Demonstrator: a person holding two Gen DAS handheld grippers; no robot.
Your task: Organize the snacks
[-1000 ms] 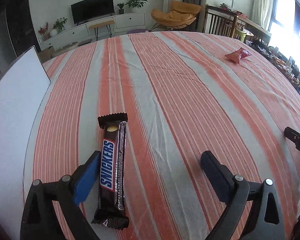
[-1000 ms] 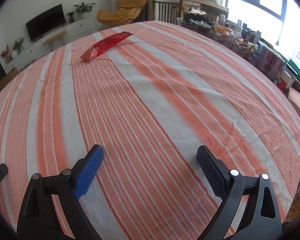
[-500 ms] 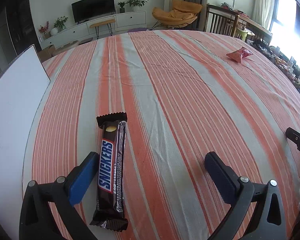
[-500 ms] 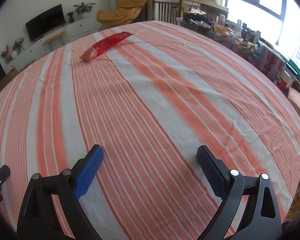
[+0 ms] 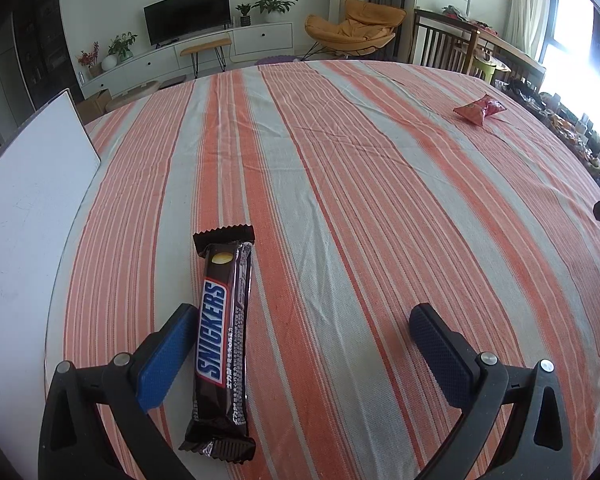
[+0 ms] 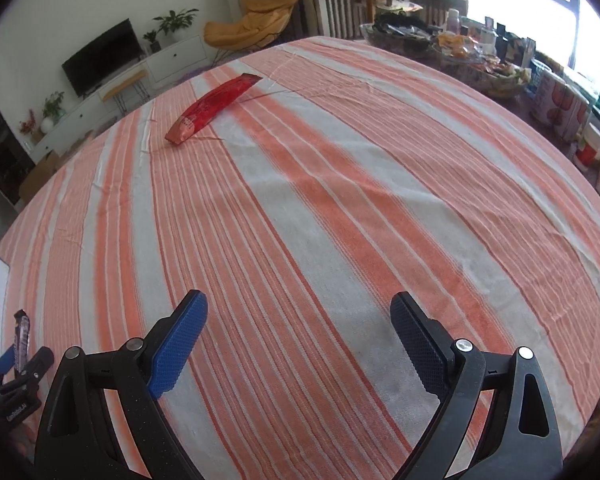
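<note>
Beside the left gripper's [image 5: 300, 332] blue finger [image 5: 164, 364] lies the Snickers bar [image 5: 222, 340], off-centre between spread jaws; closing may skid it aside; right gripper [image 6: 298, 336] spread, empty.

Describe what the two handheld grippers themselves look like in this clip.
Both look alike. The left gripper and right gripper each have two black plastic arms with triangular cut-outs and silver rivets. One of the fingers carries a bright blue textured pad, the other a darker navy one. No cables, hands or sleeves show.
</note>
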